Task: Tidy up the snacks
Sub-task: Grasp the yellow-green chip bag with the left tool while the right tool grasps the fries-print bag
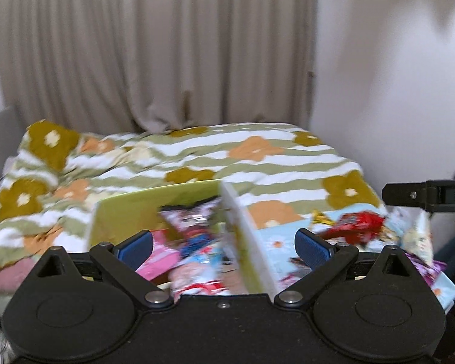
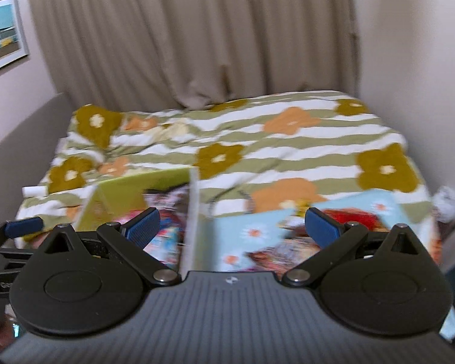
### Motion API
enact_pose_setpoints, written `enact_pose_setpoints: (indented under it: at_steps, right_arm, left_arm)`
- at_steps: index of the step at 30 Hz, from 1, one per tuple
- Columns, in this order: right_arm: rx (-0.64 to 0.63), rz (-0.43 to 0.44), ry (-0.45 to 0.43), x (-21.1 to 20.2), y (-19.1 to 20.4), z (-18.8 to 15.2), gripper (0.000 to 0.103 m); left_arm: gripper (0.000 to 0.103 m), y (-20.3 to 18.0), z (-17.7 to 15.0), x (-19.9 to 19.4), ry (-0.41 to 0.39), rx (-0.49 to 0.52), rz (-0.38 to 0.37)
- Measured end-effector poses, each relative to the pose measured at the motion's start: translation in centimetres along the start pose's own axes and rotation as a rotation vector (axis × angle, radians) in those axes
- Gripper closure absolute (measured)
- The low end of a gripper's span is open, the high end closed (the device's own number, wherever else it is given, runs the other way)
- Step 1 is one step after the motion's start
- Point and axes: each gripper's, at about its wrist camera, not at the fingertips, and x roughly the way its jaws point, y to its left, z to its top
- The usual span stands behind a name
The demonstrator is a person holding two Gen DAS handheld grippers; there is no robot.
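Floral bedspread, beige curtain behind, framed picture on wall

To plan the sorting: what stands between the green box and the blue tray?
A pale upright divider wall separates green box from blue tray; both views show it.

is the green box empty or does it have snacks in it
Not empty. The lime-green cardboard box on the bed holds several colourful snack packets, seen inside its walls in both wrist views.
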Motion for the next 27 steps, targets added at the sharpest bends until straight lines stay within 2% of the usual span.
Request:
enact_pose_setpoints:
  at_steps: [8,11,20,23,27]
  right_arm:
    - [0.044,-0.128,0.021,-1.4,-10.0,-1.6,0.0]
    - [0.043,-0.173,0.061,-0.7,-13.3,-2.1,0.0]
    - [0.082,-0.166,0.17,2.5,-20.6,-3.5,0.0]
    - [0.083,-0.147,0.193,3.9,-22.2,-4.1,0.0]
    - [0.089,-0.134,0.218,5.4,-23.6,-4.7,0.0]
  left_arm:
    - [0.002,-9.2,-1.1,3.3,0.033,0.086,-0.11]
    - [0.002,-12.9,-1.7,4.9,0.048,0.136,-0.102]
    - [0.003,-20.8,-4.0,11.1,0.146,0.283,-0.14]
    - [0.008,-22.6,-4.9,12.9,0.17,0.335,-0.145]
    - [0.009,-24.1,-6.1,15.3,0.212,0.387,-0.143]
